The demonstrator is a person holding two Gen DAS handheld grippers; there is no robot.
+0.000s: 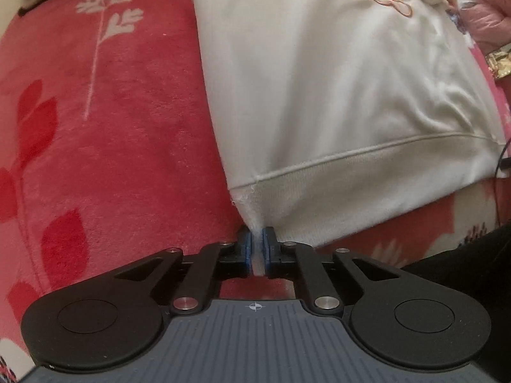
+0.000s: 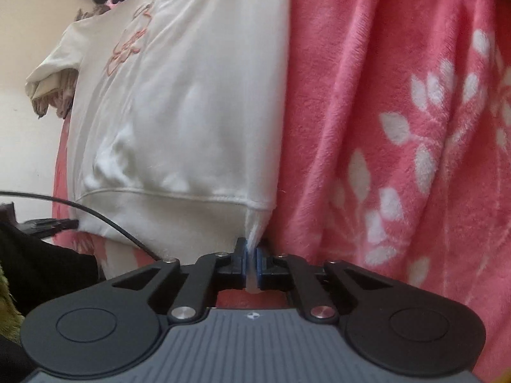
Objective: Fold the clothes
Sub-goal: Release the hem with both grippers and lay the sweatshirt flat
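A cream sweatshirt [image 1: 319,73] with an orange outline print lies flat on a red-pink fleece blanket [image 1: 111,134], its ribbed hem toward me. My left gripper [image 1: 257,233] is shut on the hem's left corner, with cream fabric pinched between the blue pads. In the right wrist view the same sweatshirt [image 2: 191,111] stretches away, and my right gripper [image 2: 252,244] is shut on the hem's right corner, fabric squeezed between its pads. Both grippers point steeply down at the bed.
The blanket [image 2: 399,127] with white leaf patterns covers the bed on both sides. A pink quilted garment [image 1: 485,3] and a gold packet [image 1: 499,60] lie at the far right. A black cable [image 2: 95,214] crosses the hem. Other clothes [image 2: 54,92] are bunched beyond the sleeve.
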